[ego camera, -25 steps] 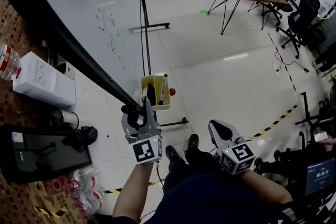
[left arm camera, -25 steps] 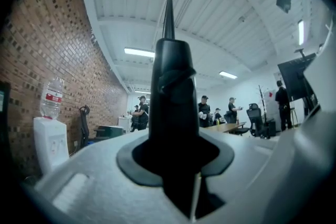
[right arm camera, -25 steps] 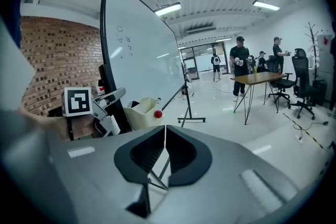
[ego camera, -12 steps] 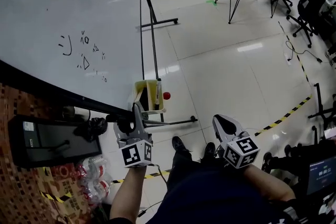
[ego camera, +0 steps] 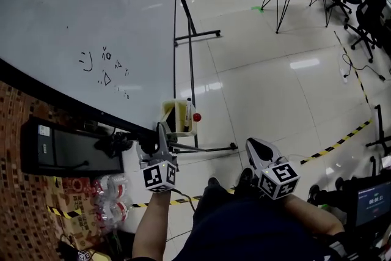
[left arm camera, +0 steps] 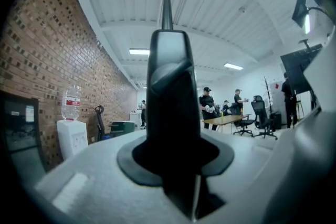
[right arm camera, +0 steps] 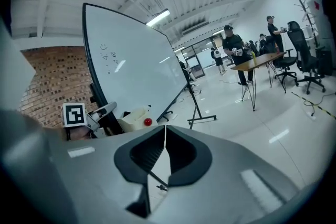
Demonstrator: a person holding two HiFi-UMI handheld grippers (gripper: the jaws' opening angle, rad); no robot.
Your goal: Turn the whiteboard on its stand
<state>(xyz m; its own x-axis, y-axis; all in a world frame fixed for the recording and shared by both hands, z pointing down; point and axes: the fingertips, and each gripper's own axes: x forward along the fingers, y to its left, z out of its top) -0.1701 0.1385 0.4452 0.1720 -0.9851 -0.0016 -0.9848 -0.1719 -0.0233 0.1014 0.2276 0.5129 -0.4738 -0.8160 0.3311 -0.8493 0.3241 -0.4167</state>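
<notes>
- Your left gripper pinches the black frame of the whiteboard near its lower corner. The frame fills the gap between the jaws.
- Your right gripper hangs apart from the board, to the right. Its jaws are pressed together with nothing between them.
- Just beyond your left grip, a yellowish tray with a red ball hangs at the board's edge, above the foot of the stand.
- The small scribbles on the board form no readable words.
- The screen at the lower right shows digits too small to read. The label on the water bottle is also illegible.
- The board rises away to the upper left, and its top and left side run out of the head view.
</notes>
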